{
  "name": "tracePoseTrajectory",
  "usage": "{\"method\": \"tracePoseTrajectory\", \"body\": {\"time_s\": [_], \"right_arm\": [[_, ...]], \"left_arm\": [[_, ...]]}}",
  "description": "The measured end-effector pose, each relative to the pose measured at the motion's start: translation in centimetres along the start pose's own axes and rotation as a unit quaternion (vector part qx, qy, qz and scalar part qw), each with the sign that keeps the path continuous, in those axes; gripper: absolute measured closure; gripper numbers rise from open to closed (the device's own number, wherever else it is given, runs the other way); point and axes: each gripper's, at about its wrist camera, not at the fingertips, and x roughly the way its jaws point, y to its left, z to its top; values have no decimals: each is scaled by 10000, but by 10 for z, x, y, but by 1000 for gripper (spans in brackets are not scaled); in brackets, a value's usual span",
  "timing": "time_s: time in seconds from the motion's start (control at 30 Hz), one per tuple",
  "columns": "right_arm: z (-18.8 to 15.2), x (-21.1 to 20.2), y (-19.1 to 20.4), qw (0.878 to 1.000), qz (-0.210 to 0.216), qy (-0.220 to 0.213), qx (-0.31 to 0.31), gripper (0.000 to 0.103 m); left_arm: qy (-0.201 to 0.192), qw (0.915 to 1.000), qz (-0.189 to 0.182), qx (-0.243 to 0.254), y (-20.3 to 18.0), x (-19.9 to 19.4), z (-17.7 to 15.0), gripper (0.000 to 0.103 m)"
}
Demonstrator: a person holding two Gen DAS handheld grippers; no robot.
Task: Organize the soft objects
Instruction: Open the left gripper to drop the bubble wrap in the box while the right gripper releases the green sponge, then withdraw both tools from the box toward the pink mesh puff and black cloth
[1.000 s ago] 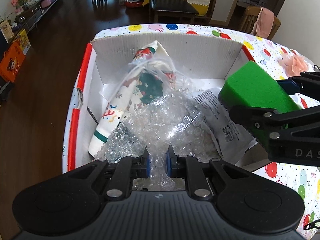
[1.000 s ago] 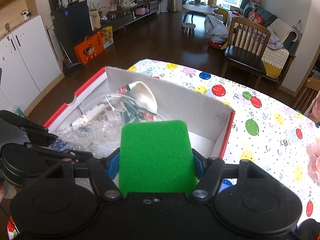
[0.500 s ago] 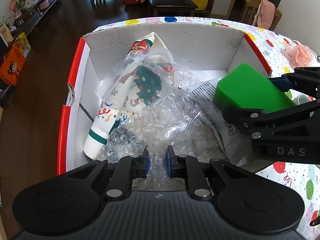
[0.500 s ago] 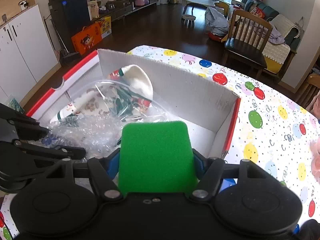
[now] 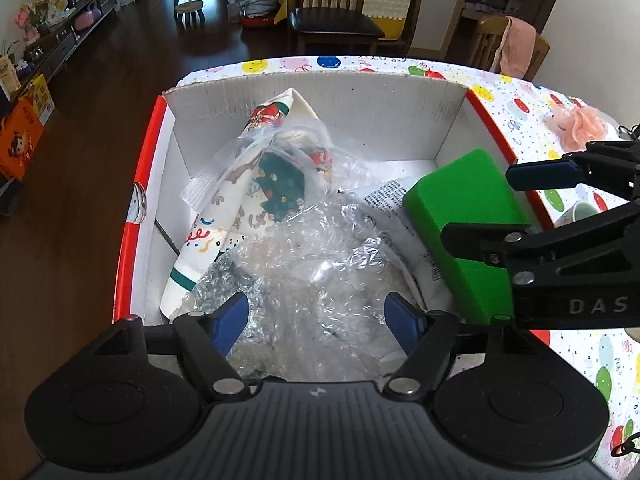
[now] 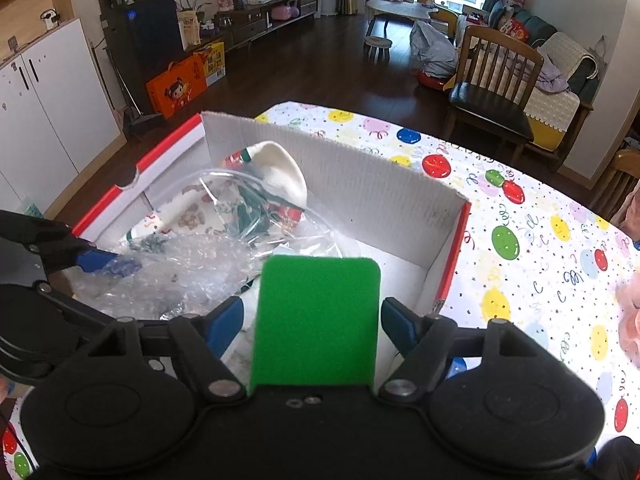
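Both jaws just opened wide, off bubble wrap (image 5: 304, 264) and green sponge (image 6: 316, 320).

Bright window daylight, sharp centre, fisheye-bent edges, corners perhaps slightly vignetted.

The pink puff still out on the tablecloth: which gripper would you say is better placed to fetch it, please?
Probably the right gripper: the pink puff lies on its side of the box, and its fingers have just opened off the green sponge.

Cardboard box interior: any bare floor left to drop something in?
Bare white floor shows only in the far right corner of the red-edged cardboard box, between its back wall and the green foam block. The rest is crowded: crumpled bubble wrap, a printed cloth in a clear plastic bag, and white printed packaging.
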Motion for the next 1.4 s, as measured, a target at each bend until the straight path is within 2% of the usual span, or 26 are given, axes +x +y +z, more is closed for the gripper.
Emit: {"method": "tracePoseTrajectory", "body": {"time_s": [0.3, 0.47, 0.9, 0.97, 1.03, 1.4], "right_arm": [[3, -38, -5, 9993, 163, -298, 150, 19], [4, -64, -4, 9982, 279, -509, 158, 15], [-8, -131, -7, 9947, 231, -996, 52, 8], [-11, -140, -9, 9941, 207, -1068, 45, 5], [-15, -149, -13, 9933, 173, -1146, 39, 4], [-47, -183, -61, 9911, 23, -1293, 313, 0]], "left_arm": [[-282, 9995, -41, 96, -3, -29, -1, 28], [-567, 9983, -142, 6, -2, -51, -1, 28], [-1133, 9930, -337, -79, -20, -98, 7, 28], [-1181, 9924, -351, -63, -25, -104, 9, 27], [-1227, 9916, -396, -30, -32, -108, 12, 19], [-1328, 9879, -761, 268, -98, -115, 29, 14]]}}
